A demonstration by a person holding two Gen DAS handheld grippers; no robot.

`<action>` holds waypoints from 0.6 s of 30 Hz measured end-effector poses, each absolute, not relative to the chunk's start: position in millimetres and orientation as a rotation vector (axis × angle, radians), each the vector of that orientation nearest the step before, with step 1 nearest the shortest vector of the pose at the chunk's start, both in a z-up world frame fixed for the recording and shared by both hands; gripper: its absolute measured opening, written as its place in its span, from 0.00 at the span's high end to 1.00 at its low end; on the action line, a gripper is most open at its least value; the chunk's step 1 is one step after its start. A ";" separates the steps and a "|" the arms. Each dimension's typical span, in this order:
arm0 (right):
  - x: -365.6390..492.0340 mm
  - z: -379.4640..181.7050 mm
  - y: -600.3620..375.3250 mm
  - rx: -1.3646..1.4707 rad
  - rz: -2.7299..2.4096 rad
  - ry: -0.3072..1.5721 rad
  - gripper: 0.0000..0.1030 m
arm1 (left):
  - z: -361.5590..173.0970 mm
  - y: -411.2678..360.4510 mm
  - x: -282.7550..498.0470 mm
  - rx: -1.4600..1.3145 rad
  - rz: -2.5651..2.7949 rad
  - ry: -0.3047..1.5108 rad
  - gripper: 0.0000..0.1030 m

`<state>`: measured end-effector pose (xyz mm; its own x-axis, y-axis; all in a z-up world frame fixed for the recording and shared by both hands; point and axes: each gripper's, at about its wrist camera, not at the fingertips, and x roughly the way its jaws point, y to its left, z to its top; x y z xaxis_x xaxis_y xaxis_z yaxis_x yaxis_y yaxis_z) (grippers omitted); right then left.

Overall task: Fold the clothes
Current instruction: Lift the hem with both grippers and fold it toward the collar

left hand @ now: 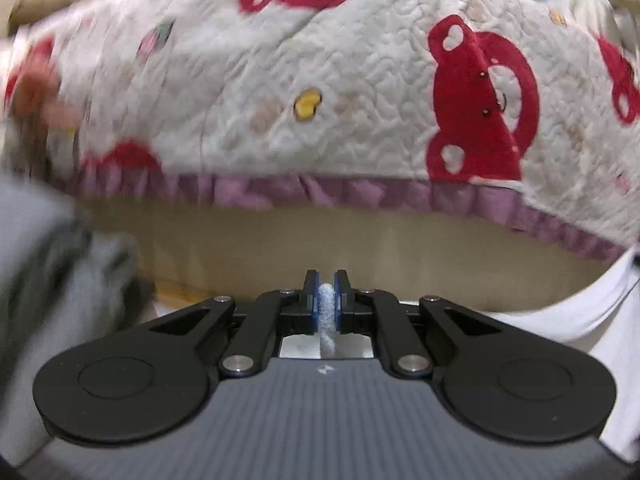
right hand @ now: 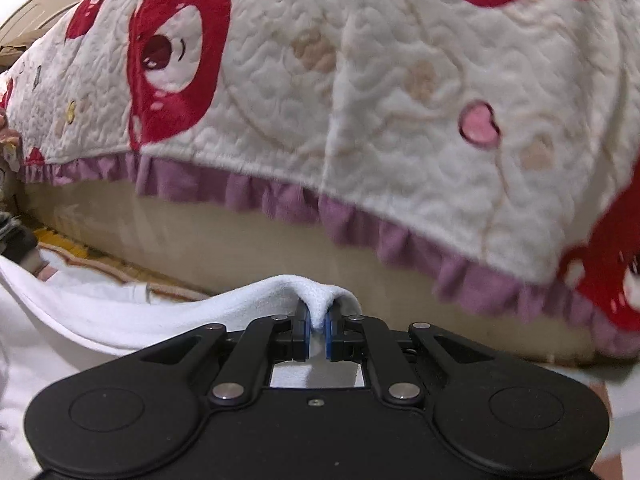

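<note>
- My left tongs (left hand: pixel 327 280) pinch a thin bit of the white cloth (left hand: pixel 580 316).
- My right tongs (right hand: pixel 318 312) pinch its edge; it stretches off to their left.
- The quilt (right hand: pixel 400 80) hangs ahead of both.

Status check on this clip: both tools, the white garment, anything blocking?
Left tool shut on white garment. Right tool shut on the same garment, fabric bunched over its fingers. Quilted bedspread with purple frill hangs close ahead; nothing between tools and cloth.

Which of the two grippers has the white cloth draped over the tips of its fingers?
The right gripper: the white cloth humps over its fingertips. In the left gripper only a thin edge of cloth stands between the fingers.
</note>
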<state>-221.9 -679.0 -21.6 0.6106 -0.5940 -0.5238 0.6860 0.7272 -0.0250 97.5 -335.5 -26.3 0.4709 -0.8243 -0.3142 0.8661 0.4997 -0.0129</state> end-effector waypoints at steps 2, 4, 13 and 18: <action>-198.7 -32.9 -697.5 0.161 -0.771 0.566 0.81 | -39.5 -361.6 121.4 0.153 -1.000 0.334 0.86; -179.7 -56.1 -713.1 0.159 -0.850 0.621 0.45 | -67.8 -387.4 145.0 0.168 -0.895 0.490 0.49; -231.1 -135.1 -673.6 0.423 -0.757 0.701 0.46 | -126.6 -316.6 105.3 0.094 -0.960 0.791 0.50; -295.4 -146.7 -636.7 0.596 -0.798 0.611 0.46 | -144.8 -262.5 85.5 0.069 -0.882 0.982 0.48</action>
